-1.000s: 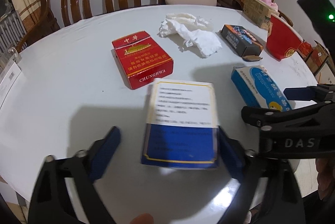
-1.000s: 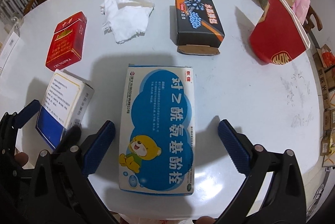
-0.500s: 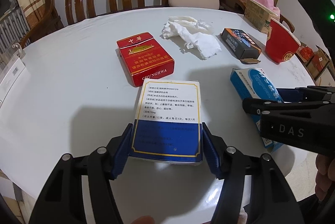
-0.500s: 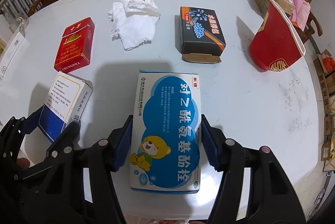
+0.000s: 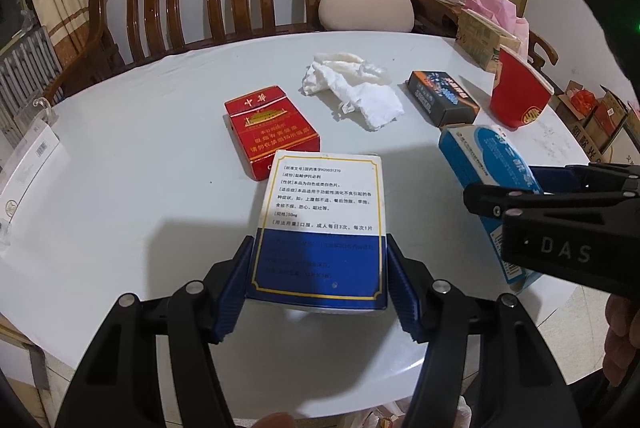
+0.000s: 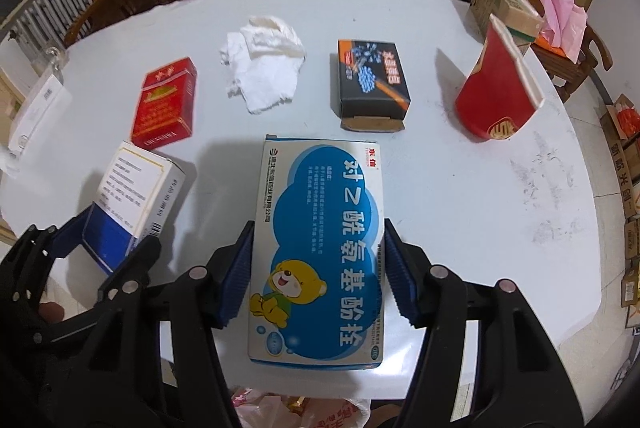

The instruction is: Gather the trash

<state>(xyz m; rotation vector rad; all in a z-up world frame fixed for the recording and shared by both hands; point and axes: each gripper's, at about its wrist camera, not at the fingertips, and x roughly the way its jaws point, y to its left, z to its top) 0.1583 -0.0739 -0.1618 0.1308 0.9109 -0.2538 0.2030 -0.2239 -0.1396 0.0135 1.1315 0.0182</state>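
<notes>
Item 1: left gripper (image 5: 320,280). I have its fingers (image 5: 236,280) clamped on the blue end of the white-and-blue medicine box (image 5: 322,224), low centre of the left wrist view. The box's far end overlaps the near edge of the red cigarette pack (image 5: 268,126) in the frame; I judge it clear of the tabletop (image 5: 120,188).

Item 2: right gripper (image 6: 318,276). Its fingers (image 6: 236,276) pinch the long sides of the blue cartoon-bear box (image 6: 320,244), centre of the right wrist view, which also looks lifted.

Item 3: uncollected on the tabletop. Red cigarette pack, crumpled white tissue (image 6: 262,68) in the upper middle, black carton (image 6: 372,84) with its flap open, tilted red paper cup (image 6: 494,92) at the upper right.

Step in hand: both boxes gripped, carry beginning.

Next move, my judgement: bring both boxes back over the near table edge, where a crinkled plastic bag (image 6: 296,408) shows at the bottom of the frame, probably the trash bag, and release over it. Keep the two loads apart; they sit close together.
</notes>
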